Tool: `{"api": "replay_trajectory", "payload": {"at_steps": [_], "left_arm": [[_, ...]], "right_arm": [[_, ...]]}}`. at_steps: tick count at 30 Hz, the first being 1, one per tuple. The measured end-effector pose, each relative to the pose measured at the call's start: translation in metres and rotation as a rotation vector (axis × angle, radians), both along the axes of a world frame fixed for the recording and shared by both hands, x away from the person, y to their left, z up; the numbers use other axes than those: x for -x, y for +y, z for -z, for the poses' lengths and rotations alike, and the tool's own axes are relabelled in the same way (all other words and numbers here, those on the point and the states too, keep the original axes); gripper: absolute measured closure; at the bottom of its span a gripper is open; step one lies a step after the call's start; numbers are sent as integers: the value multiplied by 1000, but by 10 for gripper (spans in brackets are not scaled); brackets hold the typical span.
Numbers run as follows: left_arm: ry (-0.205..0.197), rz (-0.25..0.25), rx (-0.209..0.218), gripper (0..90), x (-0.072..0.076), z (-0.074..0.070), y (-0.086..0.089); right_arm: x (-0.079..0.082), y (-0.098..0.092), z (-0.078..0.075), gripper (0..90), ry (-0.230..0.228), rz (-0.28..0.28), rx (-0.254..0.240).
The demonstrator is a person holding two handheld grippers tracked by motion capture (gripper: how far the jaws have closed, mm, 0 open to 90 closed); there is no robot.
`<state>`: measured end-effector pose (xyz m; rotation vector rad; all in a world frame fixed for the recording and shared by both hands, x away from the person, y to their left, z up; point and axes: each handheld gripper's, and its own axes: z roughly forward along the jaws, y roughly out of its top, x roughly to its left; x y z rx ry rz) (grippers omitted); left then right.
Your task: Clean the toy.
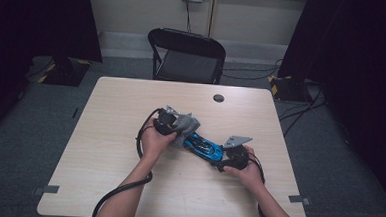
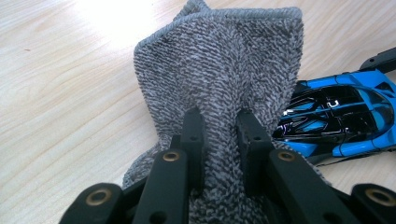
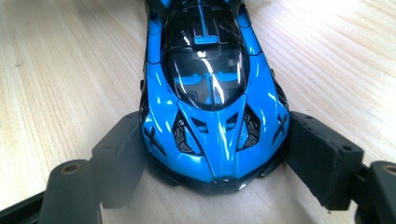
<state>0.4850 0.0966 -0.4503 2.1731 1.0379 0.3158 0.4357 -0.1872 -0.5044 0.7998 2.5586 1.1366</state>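
- one blue toy car (image 3: 212, 102) mid-table (image 1: 120, 114), nose clamped by the right gripper (image 3: 215, 158)
- one grey cloth (image 2: 224, 79), pinched in the left gripper (image 2: 219, 140), looks draped on the car's far end
- one chair (image 1: 186, 53) behind

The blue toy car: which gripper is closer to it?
Right. The right gripper has the blue toy car between its jaws, clamped at one end. The left gripper is shut on a grey cloth, just beside the car's other end.
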Motion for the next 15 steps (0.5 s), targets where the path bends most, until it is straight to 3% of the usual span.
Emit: {"api": "replay_trajectory", "payload": {"at_steps": [15], "left_arm": [[9, -22, -7, 759, -1, 2, 11]], "right_arm": [[0, 0, 0, 240, -1, -1, 0]]}}
